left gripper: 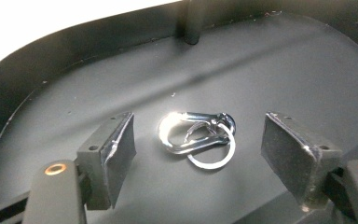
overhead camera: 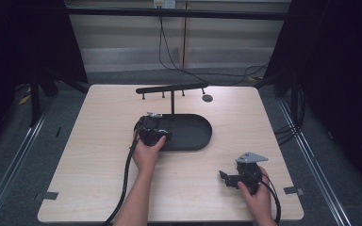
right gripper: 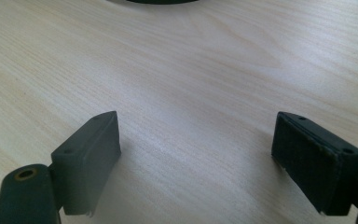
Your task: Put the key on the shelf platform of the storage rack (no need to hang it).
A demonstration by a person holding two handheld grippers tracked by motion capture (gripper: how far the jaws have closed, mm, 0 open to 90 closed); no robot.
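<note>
Item: 1 carabiner (left gripper: 193, 133) with key ring, flat in my black tray (left gripper: 307, 79). Small, stiff, slick metal, likely light; pinch across its body. Left gripper (left gripper: 198, 149) spread around it; right gripper (right gripper: 198, 158) spread, empty.

the high view is dim and soft, its sides sunk in black while the pale desk (overhead camera: 99, 141) stands lit from above. in the left gripper view the desk beyond the dark tray (left gripper: 51, 60) blows out white, and glare sits on the shiny metal clip (left gripper: 193, 133). the right gripper view is evenly bright, with the nearest gripper parts slightly blurred and faint shadows under them.
</note>
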